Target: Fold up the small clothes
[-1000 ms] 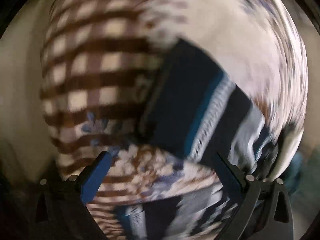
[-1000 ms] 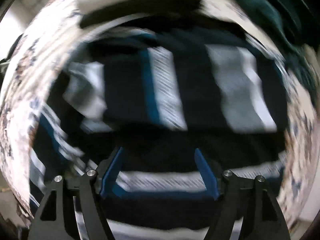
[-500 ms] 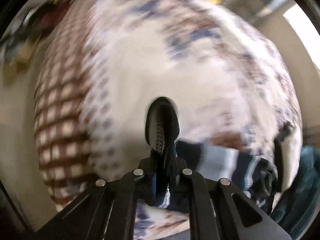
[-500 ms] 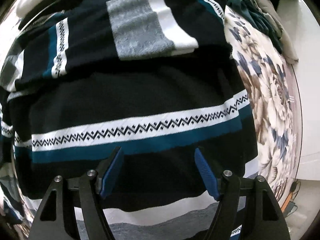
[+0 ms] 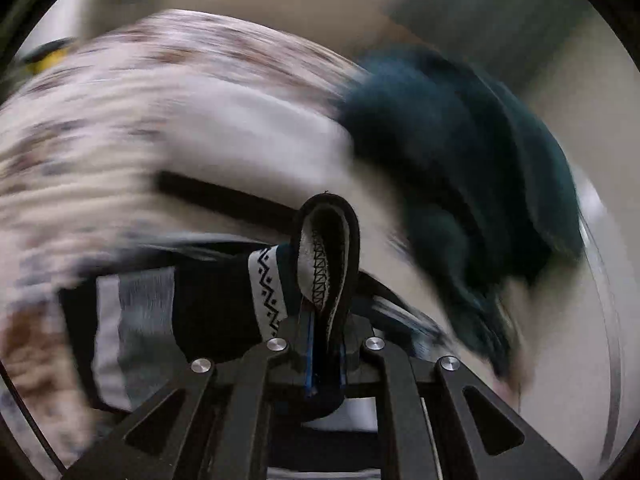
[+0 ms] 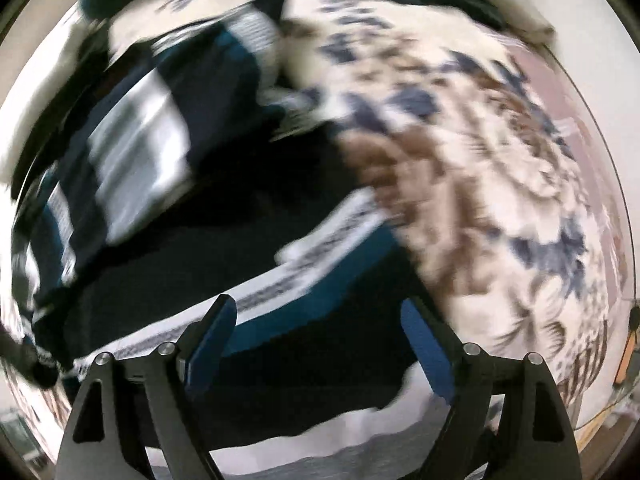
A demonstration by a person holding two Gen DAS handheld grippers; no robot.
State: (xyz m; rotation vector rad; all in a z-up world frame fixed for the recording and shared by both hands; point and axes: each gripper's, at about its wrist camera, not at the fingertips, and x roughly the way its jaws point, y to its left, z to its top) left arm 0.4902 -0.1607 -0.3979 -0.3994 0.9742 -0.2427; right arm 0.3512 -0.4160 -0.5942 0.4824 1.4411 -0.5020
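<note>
1. Garment: the work item is a dark knit sweater (image 6: 256, 240) with white, grey and teal bands and a zigzag trim. It lies on a floral cloth (image 6: 500, 184) that covers the supporting surface. Whether that surface is a table or a bed cannot be told.

2. Left hand-held gripper (image 5: 324, 360): the jaws are closed to a narrow gap and clamp an edge of the sweater. A loop of the fabric (image 5: 326, 256), black outside and pale with zigzag stitching inside, stands up out of the jaws. The rest of the garment trails down and to the left of the grip.

3. Right hand-held gripper (image 6: 320, 340): the jaws are spread wide and hold nothing. The blue pads (image 6: 214, 336) hang just above the lower body of the sweater, near its white and teal band. Contact with the fabric cannot be confirmed.

4. Other items: a heap of dark teal clothing (image 5: 472, 160) lies on the cloth, beyond and to the right of the lifted edge in the left wrist view. It appears unfolded; blur prevents closer description.

5. Progress, judged from the present layout: the fold of this sweater is under way, not complete. In the right wrist view the far part of the garment appears doubled over the body, and one edge is raised in the left jaws.

6. Remaining work, as a judgement: lay the raised edge across the body, release it, flatten the stack, then process the teal heap.
</note>
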